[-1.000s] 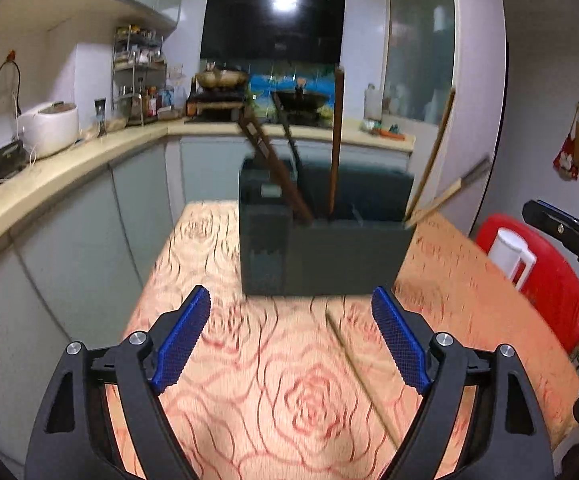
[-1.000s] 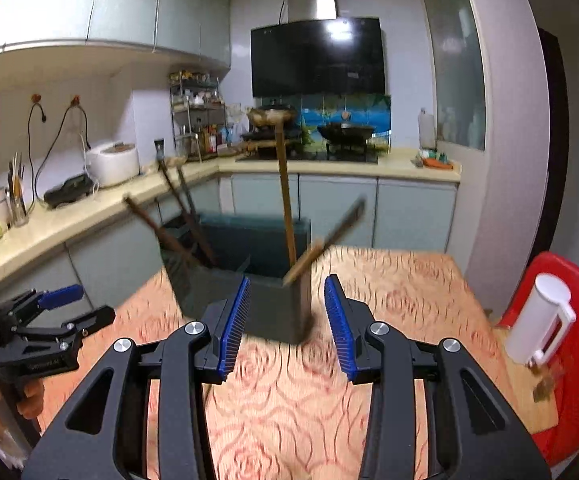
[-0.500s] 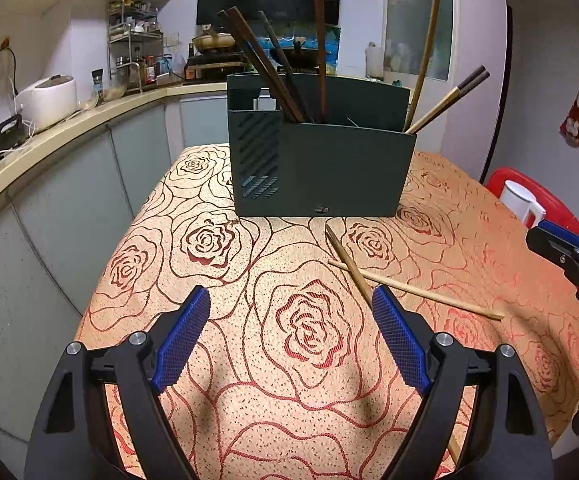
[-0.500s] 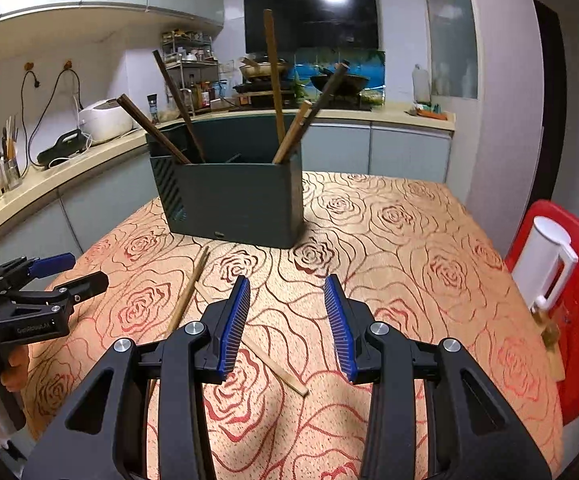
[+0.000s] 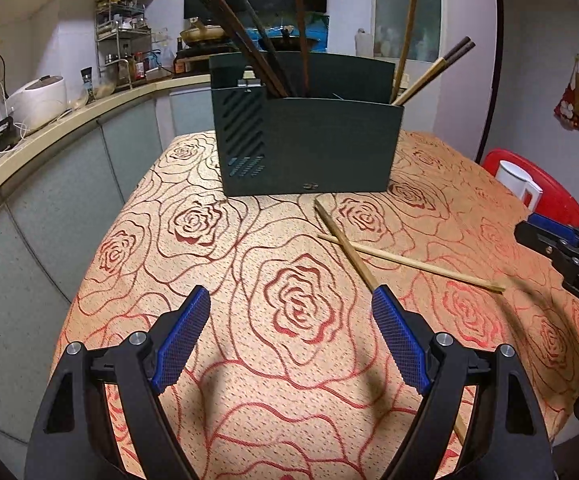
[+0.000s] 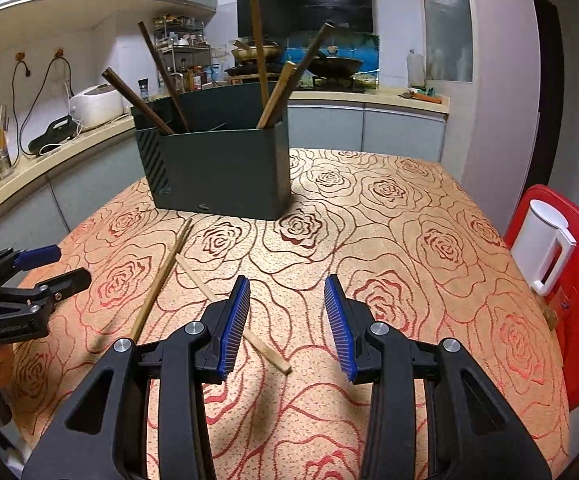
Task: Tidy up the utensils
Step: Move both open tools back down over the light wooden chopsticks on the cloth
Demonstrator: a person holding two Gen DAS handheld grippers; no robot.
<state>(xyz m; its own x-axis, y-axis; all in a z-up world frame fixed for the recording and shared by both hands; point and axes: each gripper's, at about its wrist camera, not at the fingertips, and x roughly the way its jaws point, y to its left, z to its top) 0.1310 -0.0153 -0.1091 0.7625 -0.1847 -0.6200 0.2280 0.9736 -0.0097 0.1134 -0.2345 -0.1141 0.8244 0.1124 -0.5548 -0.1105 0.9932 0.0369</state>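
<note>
Nearest the cameras, the left gripper [image 5: 291, 334] stands wide open and empty above the rose-patterned surface [image 5: 193, 264]. The right gripper [image 6: 286, 322] is partly open, with nothing between its pads. Both point downward at the surface, a stance that suits an approach to a pick.

Just ahead lie two loose chopsticks [image 5: 345, 248], crossed and flat on the cloth. One end of the lighter stick [image 6: 273, 356] lies below the right gripper; it appears to be the closest target.

Farther back stands the dark green utensil holder [image 6: 225, 168], upright, with several chopsticks leaning in its compartments. It is probably the destination for the loose pair.
</note>
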